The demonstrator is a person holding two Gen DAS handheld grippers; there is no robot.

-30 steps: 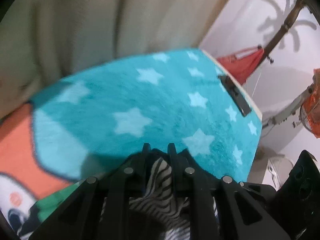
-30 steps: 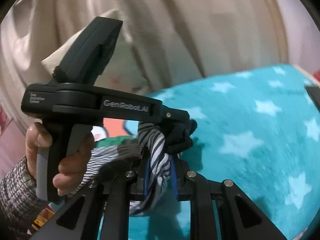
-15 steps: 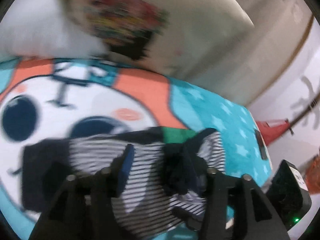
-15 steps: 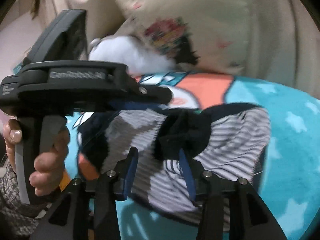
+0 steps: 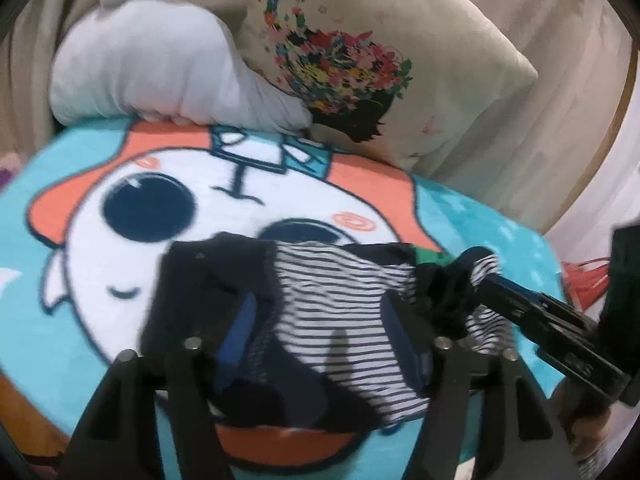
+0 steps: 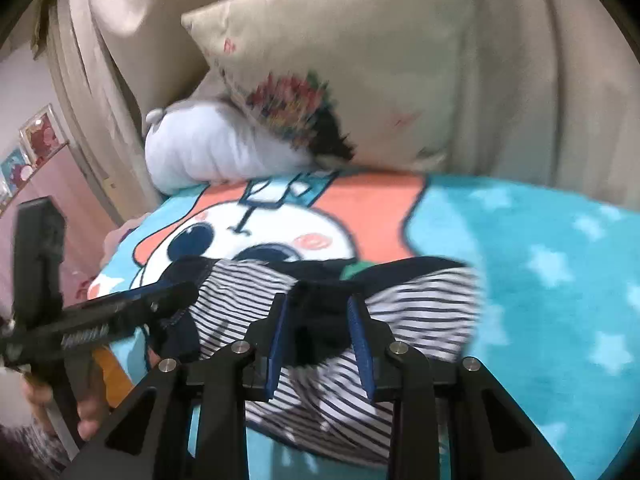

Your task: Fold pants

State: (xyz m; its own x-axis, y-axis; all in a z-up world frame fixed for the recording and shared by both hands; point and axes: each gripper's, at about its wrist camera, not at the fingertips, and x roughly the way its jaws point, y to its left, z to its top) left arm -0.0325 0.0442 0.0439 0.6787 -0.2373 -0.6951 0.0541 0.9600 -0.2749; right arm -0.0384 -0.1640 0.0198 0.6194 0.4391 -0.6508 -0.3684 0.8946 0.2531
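The pants [image 5: 340, 312] are navy-and-white striped with dark navy parts. They lie spread on a cartoon blanket [image 5: 132, 224]; they also show in the right wrist view [image 6: 416, 312]. My left gripper [image 5: 320, 320] is open, its blue pads [image 5: 240, 328] spread wide over the striped cloth, holding nothing. My right gripper [image 6: 320, 320] is open too, a dark navy fold lying loose between its blue pads [image 6: 360, 336]. The right gripper shows from the side in the left wrist view [image 5: 520, 300], and the left gripper in the right wrist view [image 6: 132, 304].
A beige pillow with a flower print [image 5: 360, 60] and a white plush toy [image 5: 160, 68] lie at the far end of the blanket. Beige curtains [image 6: 520, 60] hang behind. The teal starred part of the blanket [image 6: 560, 280] extends to the right. Red cloth [image 5: 584, 280] lies beyond the bed's right edge.
Both grippers went from shut on the bunched pants to open. The pants dropped and now lie spread on the blanket, and both cameras swung toward the pillow end.
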